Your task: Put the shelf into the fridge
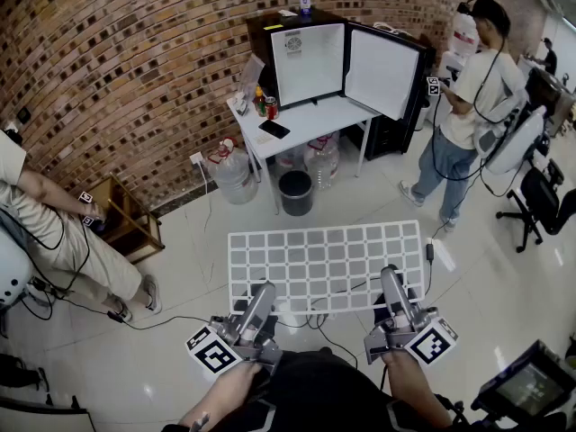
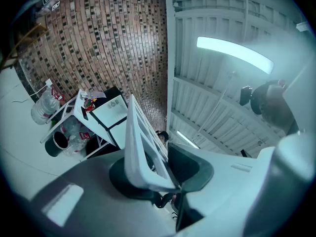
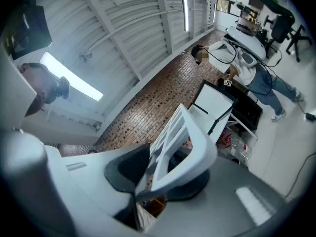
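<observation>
A white grid shelf (image 1: 324, 264) hangs level above the floor, held by its near edge. My left gripper (image 1: 262, 300) is shut on its near left corner and my right gripper (image 1: 392, 286) on its near right corner. In the left gripper view the shelf (image 2: 140, 149) stands edge-on between the dark pads. The right gripper view shows the shelf (image 3: 180, 142) clamped the same way. A small black fridge (image 1: 346, 66) stands across the room by the brick wall, its white-lined door (image 1: 389, 72) swung open to the right.
A white table (image 1: 306, 124) with bottles and a phone stands in front of the fridge. Under it are a black bin (image 1: 295, 192) and water jugs (image 1: 234, 174). A person (image 1: 463, 106) stands right of the fridge, another sits at the left (image 1: 54, 232). Cables trail over the floor.
</observation>
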The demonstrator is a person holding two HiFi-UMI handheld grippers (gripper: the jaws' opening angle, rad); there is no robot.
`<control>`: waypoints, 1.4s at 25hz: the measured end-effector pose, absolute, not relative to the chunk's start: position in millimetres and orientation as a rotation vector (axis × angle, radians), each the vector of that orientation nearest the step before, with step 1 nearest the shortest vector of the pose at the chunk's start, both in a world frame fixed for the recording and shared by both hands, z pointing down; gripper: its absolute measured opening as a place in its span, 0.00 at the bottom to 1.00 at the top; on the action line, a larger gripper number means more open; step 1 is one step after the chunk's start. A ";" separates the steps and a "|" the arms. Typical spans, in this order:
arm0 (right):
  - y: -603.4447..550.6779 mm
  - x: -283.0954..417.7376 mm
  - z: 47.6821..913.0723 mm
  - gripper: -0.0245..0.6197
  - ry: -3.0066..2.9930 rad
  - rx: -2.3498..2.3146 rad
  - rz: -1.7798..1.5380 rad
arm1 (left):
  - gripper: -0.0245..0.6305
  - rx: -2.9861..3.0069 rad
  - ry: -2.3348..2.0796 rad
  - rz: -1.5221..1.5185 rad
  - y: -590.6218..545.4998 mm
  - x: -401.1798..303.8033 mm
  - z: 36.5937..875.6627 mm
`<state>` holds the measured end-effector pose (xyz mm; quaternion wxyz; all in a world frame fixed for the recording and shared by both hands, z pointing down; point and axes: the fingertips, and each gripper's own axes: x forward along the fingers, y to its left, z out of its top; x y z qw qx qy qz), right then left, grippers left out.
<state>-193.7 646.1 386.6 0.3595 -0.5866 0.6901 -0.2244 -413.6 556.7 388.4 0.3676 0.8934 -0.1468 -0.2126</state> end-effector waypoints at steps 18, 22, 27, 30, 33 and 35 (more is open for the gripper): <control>643.1 -138.7 392.6 0.20 1.744 -1.454 -0.548 | 0.17 2.337 -0.361 -0.535 553.9 -357.1 386.2; 627.2 -126.0 388.2 0.20 1.739 -1.456 -0.537 | 0.17 2.344 -0.347 -0.534 535.9 -343.4 382.9; 588.4 -123.3 390.2 0.20 1.742 -1.476 -0.540 | 0.16 2.316 -0.337 -0.545 496.2 -340.9 389.0; 554.2 -121.8 390.9 0.20 1.744 -1.463 -0.545 | 0.16 2.313 -0.330 -0.546 461.7 -336.6 392.2; 516.3 -119.3 389.8 0.20 1.729 -1.475 -0.556 | 0.16 2.308 -0.327 -0.541 423.2 -334.7 389.9; 488.9 -118.8 386.0 0.20 1.731 -1.479 -0.557 | 0.16 2.316 -0.325 -0.541 396.1 -335.3 384.4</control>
